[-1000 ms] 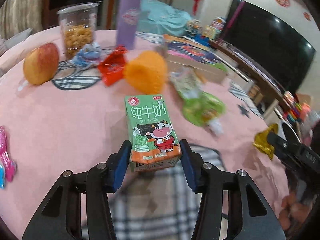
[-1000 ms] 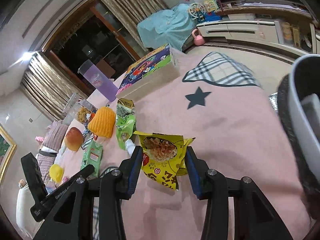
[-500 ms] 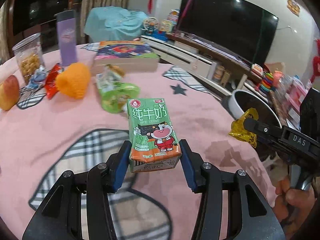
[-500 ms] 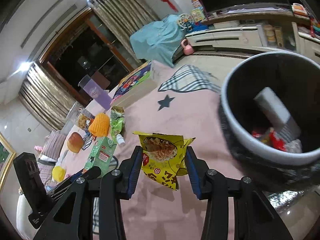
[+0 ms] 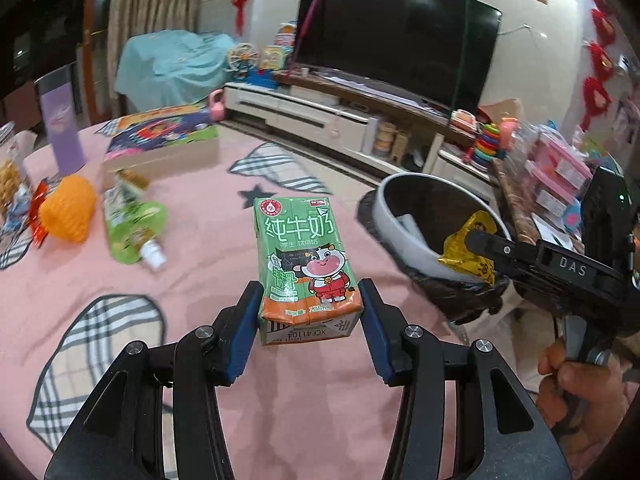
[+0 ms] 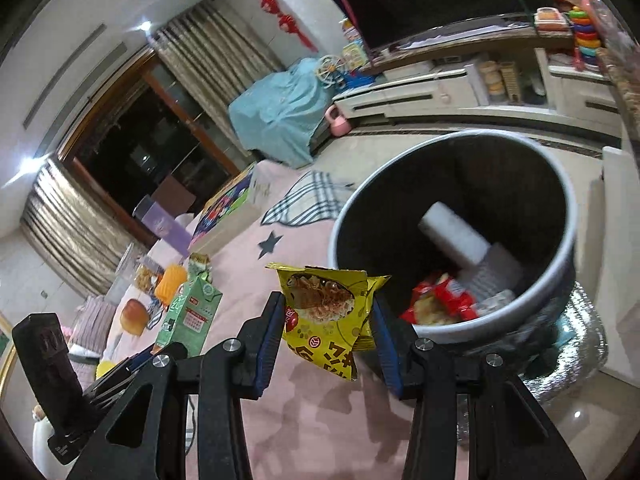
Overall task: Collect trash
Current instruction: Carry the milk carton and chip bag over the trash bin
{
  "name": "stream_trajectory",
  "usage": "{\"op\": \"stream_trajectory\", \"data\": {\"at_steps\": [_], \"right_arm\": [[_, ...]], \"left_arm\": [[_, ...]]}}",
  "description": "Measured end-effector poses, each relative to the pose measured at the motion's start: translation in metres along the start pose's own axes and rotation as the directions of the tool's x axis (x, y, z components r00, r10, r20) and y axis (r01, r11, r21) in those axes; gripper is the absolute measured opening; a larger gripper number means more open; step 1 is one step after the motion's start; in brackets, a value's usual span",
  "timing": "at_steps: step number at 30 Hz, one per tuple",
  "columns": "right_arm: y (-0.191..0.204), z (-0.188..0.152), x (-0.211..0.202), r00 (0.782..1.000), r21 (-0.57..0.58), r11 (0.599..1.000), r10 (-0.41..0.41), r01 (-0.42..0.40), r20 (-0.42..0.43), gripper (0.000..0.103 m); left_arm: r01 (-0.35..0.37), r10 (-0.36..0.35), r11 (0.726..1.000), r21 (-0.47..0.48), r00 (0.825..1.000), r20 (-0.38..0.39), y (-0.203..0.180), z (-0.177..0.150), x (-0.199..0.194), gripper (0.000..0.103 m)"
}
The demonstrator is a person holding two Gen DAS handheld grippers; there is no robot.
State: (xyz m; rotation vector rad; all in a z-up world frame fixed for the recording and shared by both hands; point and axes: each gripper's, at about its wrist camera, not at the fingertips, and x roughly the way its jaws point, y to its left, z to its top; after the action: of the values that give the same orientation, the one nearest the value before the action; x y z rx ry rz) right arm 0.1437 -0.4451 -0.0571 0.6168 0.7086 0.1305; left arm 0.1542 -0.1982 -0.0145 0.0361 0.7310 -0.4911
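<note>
My left gripper [image 5: 310,312] is shut on a green milk carton [image 5: 304,264] and holds it above the pink tablecloth [image 5: 200,280]. My right gripper [image 6: 326,332] is shut on a yellow snack bag [image 6: 326,312], held just left of the grey trash bin [image 6: 560,280]. The bin holds a white box and red wrappers. In the left wrist view the bin's rim [image 5: 394,232] stands at the table's right edge, with the right gripper [image 5: 472,240] and its yellow bag [image 5: 466,248] over the rim. The carton also shows in the right wrist view [image 6: 190,312].
A green pouch [image 5: 132,220], an orange object [image 5: 68,212], a red wrapper [image 5: 38,216], a colourful box [image 5: 160,144] and a purple bottle [image 5: 62,128] lie on the table's far left. A TV [image 5: 396,36] and cabinet stand behind.
Both grippers swung right with their loads, from the table's cluttered side toward the bin. The bin is now large in the right wrist view, and the yellow bag is at its rim.
</note>
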Motion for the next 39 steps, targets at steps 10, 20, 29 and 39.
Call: {"op": "stream_trajectory", "data": {"at_steps": [10, 20, 29, 39], "right_arm": [[-0.03, 0.019, -0.021, 0.997, 0.024, 0.998, -0.059, 0.057, 0.048, 0.044], [-0.055, 0.035, -0.019, 0.994, 0.043, 0.994, -0.098, 0.096, 0.041, 0.044], [-0.067, 0.045, -0.014, 0.992, 0.048, 0.992, -0.119, 0.118, 0.027, 0.044], [-0.071, 0.051, -0.008, 0.99, 0.042, 0.989, -0.143, 0.143, 0.002, 0.048]], "left_arm": [[0.074, -0.074, 0.995, 0.062, 0.997, -0.004, -0.042, 0.021, 0.016, 0.048], [0.138, -0.136, 0.983, 0.123, 0.99, -0.03, -0.082, 0.034, 0.037, 0.048], [0.152, -0.144, 0.976, 0.156, 0.988, -0.057, -0.1, 0.042, 0.056, 0.048], [0.159, -0.147, 0.973, 0.168, 0.986, -0.084, -0.112, 0.049, 0.073, 0.048]]}}
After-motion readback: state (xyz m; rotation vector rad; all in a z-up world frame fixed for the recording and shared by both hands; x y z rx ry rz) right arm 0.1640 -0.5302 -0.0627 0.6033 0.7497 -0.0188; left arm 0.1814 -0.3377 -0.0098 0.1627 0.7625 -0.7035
